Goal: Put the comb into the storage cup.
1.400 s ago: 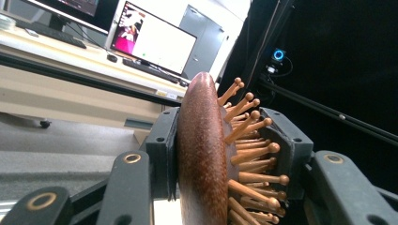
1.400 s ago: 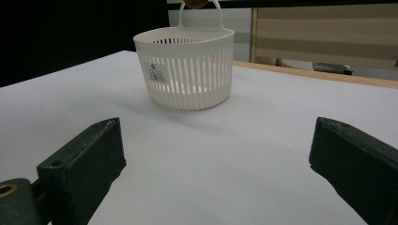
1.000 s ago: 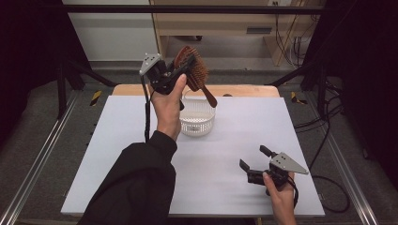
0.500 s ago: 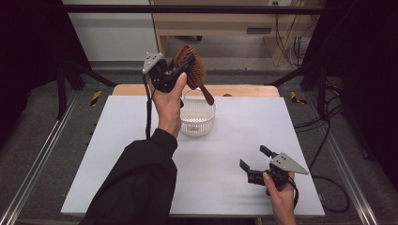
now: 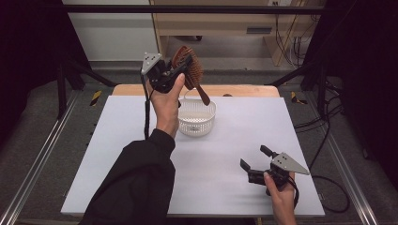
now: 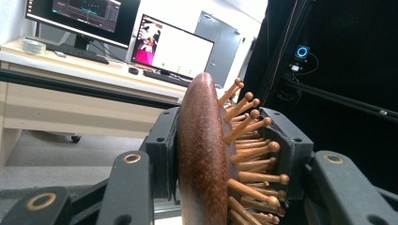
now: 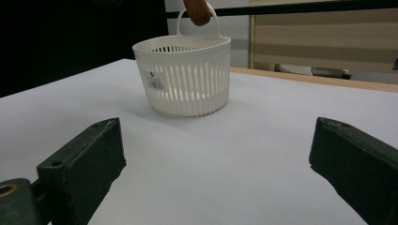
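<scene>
Left gripper (image 5: 180, 70) raised above far edge of desk (image 5: 117, 154), jaws clamped across head of wooden hairbrush (image 5: 190, 70): one pad on smooth back, other among bristles, so brush stays edge-on. Handle slants down from gripper toward white slotted basket (image 5: 197, 117) just below, probably lined up for lowering in handle first. Right gripper (image 5: 256, 164) rests low near desk's near edge, well apart from basket, jaws wide, holding nothing; likely kept clear, facing basket.
</scene>
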`<state>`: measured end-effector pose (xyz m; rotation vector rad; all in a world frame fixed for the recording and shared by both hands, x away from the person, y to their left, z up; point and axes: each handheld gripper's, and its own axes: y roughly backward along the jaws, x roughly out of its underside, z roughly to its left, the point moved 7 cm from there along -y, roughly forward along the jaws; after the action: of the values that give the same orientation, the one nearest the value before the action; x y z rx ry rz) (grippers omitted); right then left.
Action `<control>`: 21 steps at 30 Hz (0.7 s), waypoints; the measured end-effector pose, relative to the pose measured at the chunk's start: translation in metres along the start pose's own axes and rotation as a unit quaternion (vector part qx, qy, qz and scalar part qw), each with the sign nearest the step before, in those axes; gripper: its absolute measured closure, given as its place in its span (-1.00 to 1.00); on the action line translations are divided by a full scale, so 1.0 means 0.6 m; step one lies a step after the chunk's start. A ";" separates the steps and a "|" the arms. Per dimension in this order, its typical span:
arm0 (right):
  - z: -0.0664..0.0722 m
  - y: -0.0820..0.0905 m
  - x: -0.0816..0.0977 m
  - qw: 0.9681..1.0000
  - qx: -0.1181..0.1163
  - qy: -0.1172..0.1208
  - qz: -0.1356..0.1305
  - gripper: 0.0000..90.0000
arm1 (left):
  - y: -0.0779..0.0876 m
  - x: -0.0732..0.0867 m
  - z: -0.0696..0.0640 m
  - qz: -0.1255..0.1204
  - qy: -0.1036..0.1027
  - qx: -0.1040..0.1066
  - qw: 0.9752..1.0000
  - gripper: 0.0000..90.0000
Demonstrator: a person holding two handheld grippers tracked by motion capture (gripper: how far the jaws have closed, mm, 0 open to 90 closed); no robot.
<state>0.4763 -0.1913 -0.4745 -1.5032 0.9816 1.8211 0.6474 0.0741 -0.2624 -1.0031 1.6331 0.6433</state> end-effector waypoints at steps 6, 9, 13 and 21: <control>0.003 -0.001 0.000 1.000 -0.002 0.000 0.000 -0.90 | 0.001 0.005 0.006 0.000 -0.012 -0.005 1.000 0.14; 0.002 0.000 0.000 1.000 -0.001 0.000 -0.001 -0.91 | -0.001 0.011 0.012 0.004 -0.007 -0.009 1.000 0.14; 0.001 0.000 0.000 1.000 -0.003 0.000 -0.001 -0.91 | -0.002 0.017 0.015 0.010 -0.012 -0.011 1.000 0.14; 0.002 0.000 -0.001 1.000 -0.004 -0.002 -0.003 -0.92 | -0.001 0.028 0.018 0.014 -0.015 -0.012 1.000 0.14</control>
<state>0.4755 -0.1905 -0.4738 -1.5060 0.9684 1.8252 0.6520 0.0778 -0.2817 -0.9850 1.6177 0.6948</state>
